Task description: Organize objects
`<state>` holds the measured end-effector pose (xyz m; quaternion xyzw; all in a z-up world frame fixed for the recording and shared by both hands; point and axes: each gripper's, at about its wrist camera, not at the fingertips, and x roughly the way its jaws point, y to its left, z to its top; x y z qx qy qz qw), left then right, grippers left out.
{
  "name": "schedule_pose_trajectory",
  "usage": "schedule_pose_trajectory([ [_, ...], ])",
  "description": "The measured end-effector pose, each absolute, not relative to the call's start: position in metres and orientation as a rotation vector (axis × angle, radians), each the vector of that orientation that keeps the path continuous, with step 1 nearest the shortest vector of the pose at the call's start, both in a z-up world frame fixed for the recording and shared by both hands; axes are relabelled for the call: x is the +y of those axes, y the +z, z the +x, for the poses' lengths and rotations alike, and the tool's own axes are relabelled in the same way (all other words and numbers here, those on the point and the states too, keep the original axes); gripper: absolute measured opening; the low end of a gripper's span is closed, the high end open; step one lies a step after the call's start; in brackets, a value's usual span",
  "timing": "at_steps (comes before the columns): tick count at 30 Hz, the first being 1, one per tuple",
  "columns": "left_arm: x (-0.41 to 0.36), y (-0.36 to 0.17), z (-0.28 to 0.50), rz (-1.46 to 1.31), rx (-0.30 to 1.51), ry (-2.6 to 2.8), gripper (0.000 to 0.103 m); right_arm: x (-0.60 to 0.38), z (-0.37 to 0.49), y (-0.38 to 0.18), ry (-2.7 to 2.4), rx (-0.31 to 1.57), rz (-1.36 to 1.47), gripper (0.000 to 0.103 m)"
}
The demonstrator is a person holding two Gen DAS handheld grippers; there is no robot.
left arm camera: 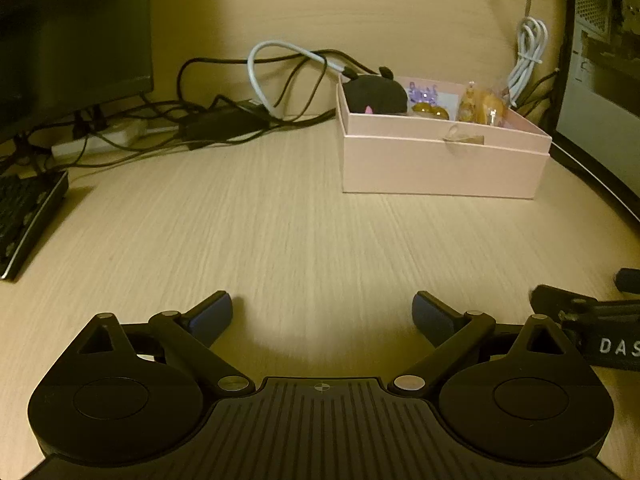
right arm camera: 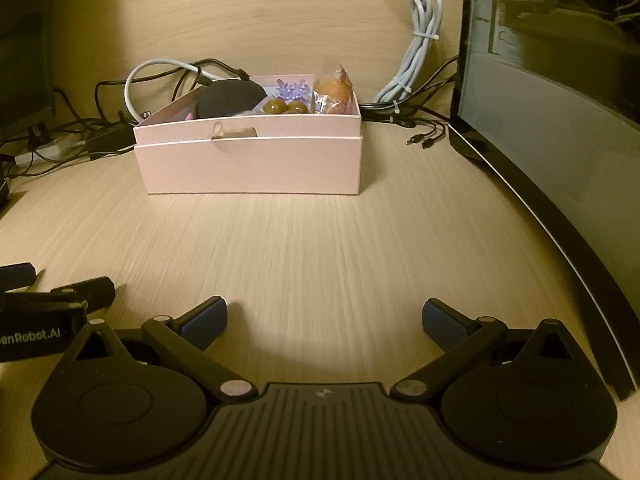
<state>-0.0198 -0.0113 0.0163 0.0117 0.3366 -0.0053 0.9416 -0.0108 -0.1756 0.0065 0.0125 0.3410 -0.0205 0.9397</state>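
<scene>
We see the pink box point(left arm camera: 440, 160) well ahead of our left tool point(left arm camera: 322, 314) and off to its right, standing on the desk point(left arm camera: 280, 232) with bare wood between. From our right tool point(right arm camera: 325, 320) the same pink box point(right arm camera: 248, 164) lies ahead and a little to the left, again well apart from the fingers. Inside it sit a black plush toy point(right arm camera: 230, 98) at the left end, two brown round pieces point(right arm camera: 286, 107) in the middle with purple crystal-like pieces point(right arm camera: 292, 90) behind them, and a clear-wrapped orange item point(right arm camera: 334, 90) at the right end.

The desk is pale wood grain under dim yellowish light. Behind the box runs a tangle of black cables point(left arm camera: 224, 120) with a white looped cable point(left arm camera: 272, 68) among them, and a bundled white cord point(right arm camera: 420, 48) hangs against the back panel. A dark monitor point(left arm camera: 72, 32) and a keyboard point(left arm camera: 24, 220) stand at the left; a glossy dark computer case point(right arm camera: 552, 100) rises at the right.

Both tools have their fingers spread wide, holding nothing and touching nothing. Each sees the other at its edge, side by side just above the desk.
</scene>
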Motion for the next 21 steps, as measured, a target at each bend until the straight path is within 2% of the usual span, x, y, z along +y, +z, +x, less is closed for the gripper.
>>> schedule_pose_trajectory([
  [21,-0.0122,0.0155,-0.0205,0.021,0.687,0.0,0.1,-0.1762,0.0007,0.0056,-0.035,0.696,0.024,0.103],
])
